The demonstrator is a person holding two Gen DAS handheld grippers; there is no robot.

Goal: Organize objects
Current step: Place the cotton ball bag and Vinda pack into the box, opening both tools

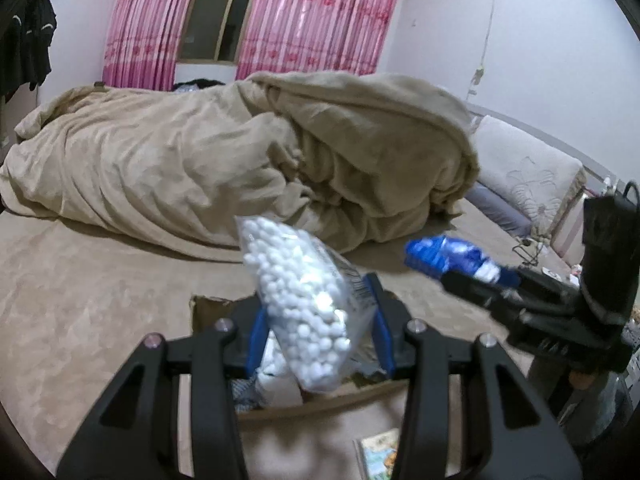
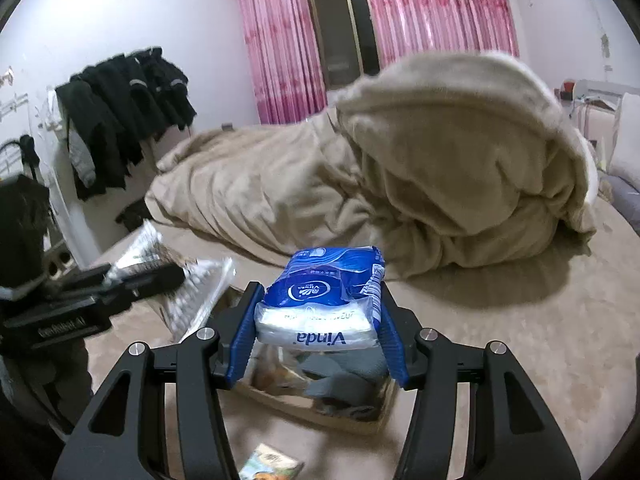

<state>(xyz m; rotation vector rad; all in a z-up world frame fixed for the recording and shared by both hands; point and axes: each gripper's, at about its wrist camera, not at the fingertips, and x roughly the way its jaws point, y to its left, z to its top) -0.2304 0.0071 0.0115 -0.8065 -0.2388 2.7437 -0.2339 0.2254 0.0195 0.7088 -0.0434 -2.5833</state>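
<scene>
My left gripper is shut on a clear bag of white balls and holds it above an open cardboard box on the bed. The bag also shows in the right wrist view. My right gripper is shut on a blue and white Vinda tissue pack, held above the same box, which holds grey cloth and other items. In the left wrist view the tissue pack and right gripper are at the right.
A heaped beige blanket covers the back of the bed. A small picture card lies on the bed sheet near the front. Pillows sit at the right. Dark clothes hang at the left.
</scene>
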